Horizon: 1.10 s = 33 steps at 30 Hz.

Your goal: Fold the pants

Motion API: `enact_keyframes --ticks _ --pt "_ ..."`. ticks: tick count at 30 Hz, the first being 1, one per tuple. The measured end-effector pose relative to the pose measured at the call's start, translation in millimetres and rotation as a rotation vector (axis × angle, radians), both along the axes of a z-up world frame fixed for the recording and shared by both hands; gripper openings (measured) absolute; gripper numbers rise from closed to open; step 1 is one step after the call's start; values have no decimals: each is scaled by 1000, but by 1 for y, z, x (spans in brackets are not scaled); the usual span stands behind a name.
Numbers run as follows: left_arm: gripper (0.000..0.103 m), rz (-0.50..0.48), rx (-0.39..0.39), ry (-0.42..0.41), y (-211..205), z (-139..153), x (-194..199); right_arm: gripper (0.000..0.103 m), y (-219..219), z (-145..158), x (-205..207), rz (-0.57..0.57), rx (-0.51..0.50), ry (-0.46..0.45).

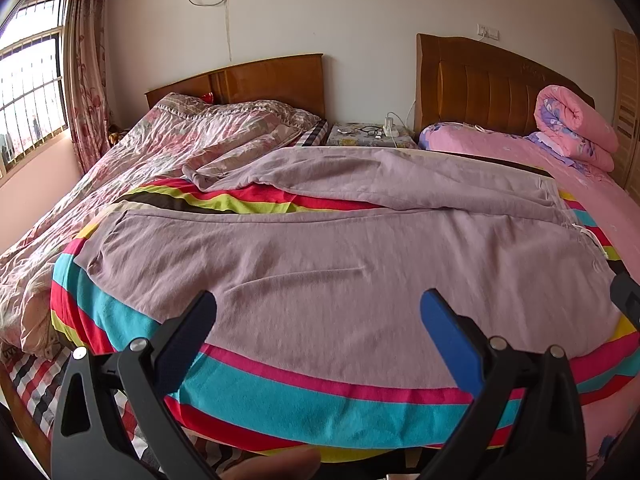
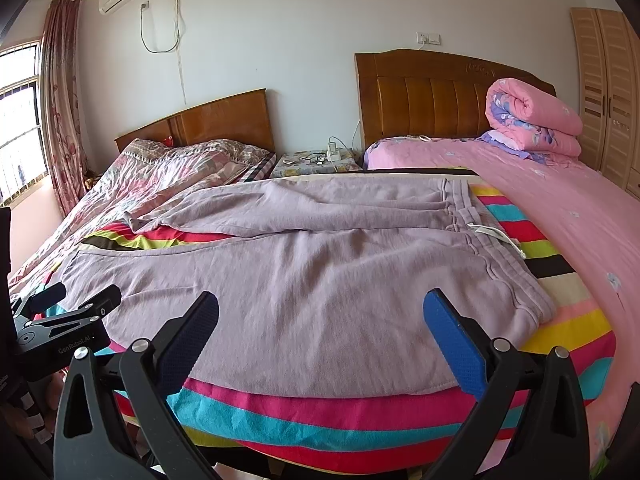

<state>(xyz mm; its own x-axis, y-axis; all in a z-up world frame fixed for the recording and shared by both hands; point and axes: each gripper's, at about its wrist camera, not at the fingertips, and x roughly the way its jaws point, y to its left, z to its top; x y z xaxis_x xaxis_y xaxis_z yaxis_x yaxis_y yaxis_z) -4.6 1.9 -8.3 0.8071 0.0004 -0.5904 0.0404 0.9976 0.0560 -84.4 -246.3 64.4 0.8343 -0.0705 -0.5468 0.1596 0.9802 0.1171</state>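
Observation:
Lilac sweatpants (image 1: 320,256) lie spread flat on a striped blanket (image 1: 280,392), waistband to the right with a white drawstring (image 1: 592,240), legs running left. The far leg's cuff (image 1: 200,176) is bunched. My left gripper (image 1: 318,312) is open and empty, hovering above the near leg at the blanket's front edge. In the right wrist view the pants (image 2: 304,264) fill the middle, waistband (image 2: 500,264) at right. My right gripper (image 2: 320,312) is open and empty above the near hip area. The left gripper (image 2: 72,308) shows at that view's left edge.
The striped blanket (image 2: 360,412) covers a board across two beds. A floral quilt (image 1: 168,140) covers the left bed, a pink sheet (image 2: 560,208) the right, with a rolled pink quilt (image 2: 532,120) by the headboard. A nightstand (image 2: 316,160) stands between them.

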Motion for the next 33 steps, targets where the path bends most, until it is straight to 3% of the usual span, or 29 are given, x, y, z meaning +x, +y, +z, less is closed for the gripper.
enact_keyframes --ticks 33 --pt "102 -13 23 23 -5 -6 2 99 -7 -8 5 -38 -14 55"
